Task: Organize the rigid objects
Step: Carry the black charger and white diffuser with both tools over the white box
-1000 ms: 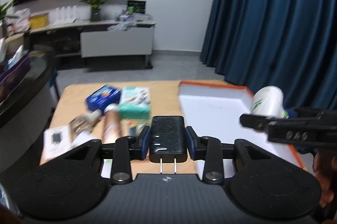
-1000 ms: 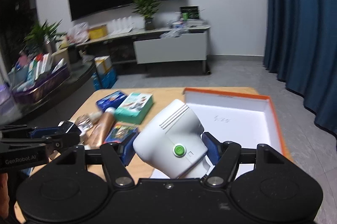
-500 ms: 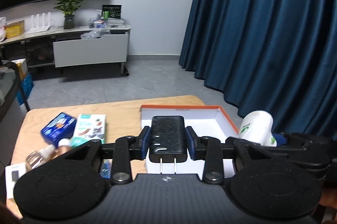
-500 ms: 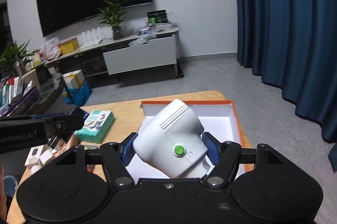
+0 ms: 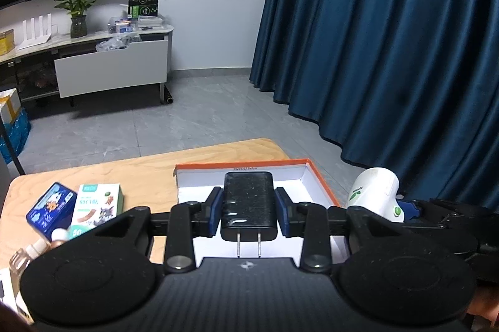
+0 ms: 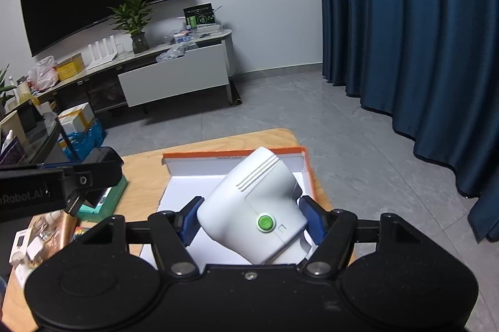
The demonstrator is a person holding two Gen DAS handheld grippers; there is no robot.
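Claw states are plain in both wrist views: the left claw (image 5: pixel 248 212) is clenched on a black charger (image 5: pixel 248 205), and the right claw (image 6: pixel 252 218) is clenched on a white device (image 6: pixel 254 207) with a green button. Both things are held in the air above the white tray (image 5: pixel 307 176) with the orange rim, which lies on the right part of the bench (image 5: pixel 149 173). Nothing is seen lying in the tray yet.

The charger is gripped by its 2 flat sides, with its 2 prongs pointing back toward the camera. That grip is judged firm, but if the charger is let go while high, it could bounce off the hard floor of the tray or land on its prongs.

More risk is judged to lie with the device. Its body is rounded and tapered and sits tilted between the pads, so it could twist or slide out if the hand is jolted. It hangs close to the tray's right rim and the bench edge; a release too far right would send it over the rim to the floor.

The 2 claws are near each other over 1 tray, so a knock between them is possible if both are lowered at once.

Boxes (image 5: pixel 96 204) and bottles (image 5: pixel 23 255) crowd the left of the bench, well apart from the tray, and are not judged to be in the way.
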